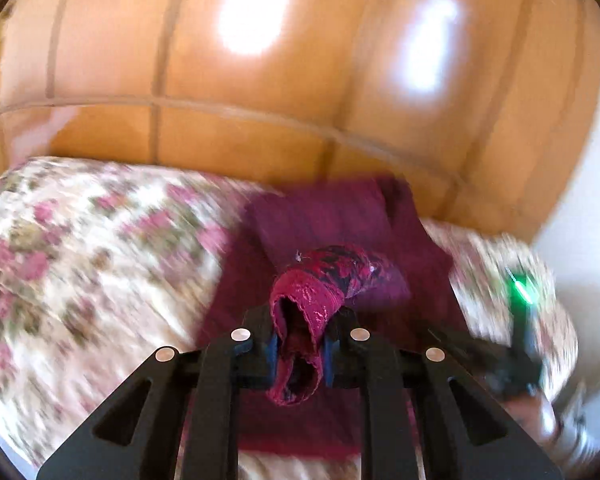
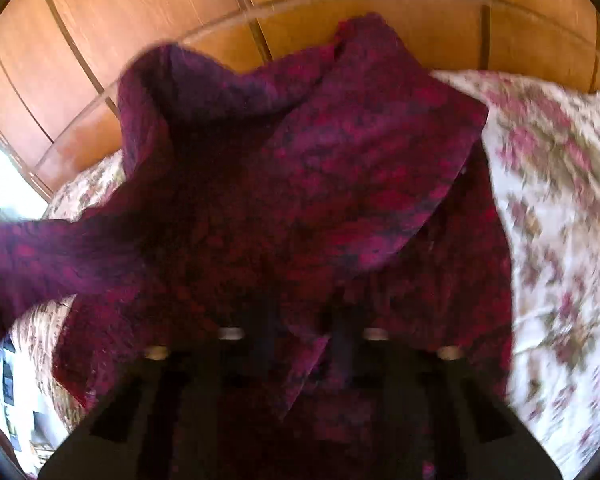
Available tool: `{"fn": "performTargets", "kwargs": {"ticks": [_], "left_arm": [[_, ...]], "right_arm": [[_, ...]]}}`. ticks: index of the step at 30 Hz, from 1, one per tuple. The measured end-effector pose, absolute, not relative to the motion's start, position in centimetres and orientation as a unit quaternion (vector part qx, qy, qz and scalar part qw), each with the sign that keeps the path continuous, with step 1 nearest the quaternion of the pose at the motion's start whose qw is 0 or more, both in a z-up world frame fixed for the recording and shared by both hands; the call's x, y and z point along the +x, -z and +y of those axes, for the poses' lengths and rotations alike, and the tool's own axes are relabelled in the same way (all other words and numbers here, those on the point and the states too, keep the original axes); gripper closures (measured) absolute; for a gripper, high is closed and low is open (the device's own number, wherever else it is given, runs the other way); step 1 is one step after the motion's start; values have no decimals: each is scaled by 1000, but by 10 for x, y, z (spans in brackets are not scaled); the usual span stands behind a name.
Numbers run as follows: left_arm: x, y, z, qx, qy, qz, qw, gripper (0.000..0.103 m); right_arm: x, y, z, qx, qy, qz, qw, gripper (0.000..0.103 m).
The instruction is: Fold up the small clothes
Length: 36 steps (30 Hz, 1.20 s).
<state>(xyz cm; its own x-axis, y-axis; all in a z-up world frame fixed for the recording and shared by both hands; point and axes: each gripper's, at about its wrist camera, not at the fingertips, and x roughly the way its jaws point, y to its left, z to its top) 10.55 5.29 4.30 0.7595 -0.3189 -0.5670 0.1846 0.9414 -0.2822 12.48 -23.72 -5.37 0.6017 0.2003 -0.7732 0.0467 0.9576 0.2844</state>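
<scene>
Wooden wardrobe (image 1: 260, 128): panelled, fills the background behind the bed. Floral bedspread (image 1: 80, 248): cream with pink roses, serves as the work surface. Maroon patterned garment (image 2: 300, 184): lifted above the bedspread, draped loosely across the right view, one strip trailing left; a bunched hem also shows in the left view (image 1: 312, 300). Left gripper (image 1: 300, 354): tongs clamped on that hem, fabric pinched between the blue pads. Right gripper (image 2: 300, 344): buried under cloth, tongs' state cannot be told. Step, by judgement: carrying or shaking out the garment ahead of a fold. Next move calls for spreading it flat on the bedspread, edges aligned, wrinkles drawn out.
</scene>
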Motion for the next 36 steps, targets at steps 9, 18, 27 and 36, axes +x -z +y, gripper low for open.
{"fn": "performTargets", "kwargs": {"ticks": [9,18,27,36], "left_arm": [[225,-69,178,-160,-55,311,935,89],[305,-49,255,-172,-212,351,896,89],[340,-27,250,-127,-254,379,881,24],[236,-17,182,-77,-67,361,927,24]], "right_arm": [[103,-21,-342,93,80,346,930,93],[165,-15,-485,100,258,379,883,93],[207,2,-517,106,322,397,853,24],[116,-20,-435,100,184,390,897,17]]}}
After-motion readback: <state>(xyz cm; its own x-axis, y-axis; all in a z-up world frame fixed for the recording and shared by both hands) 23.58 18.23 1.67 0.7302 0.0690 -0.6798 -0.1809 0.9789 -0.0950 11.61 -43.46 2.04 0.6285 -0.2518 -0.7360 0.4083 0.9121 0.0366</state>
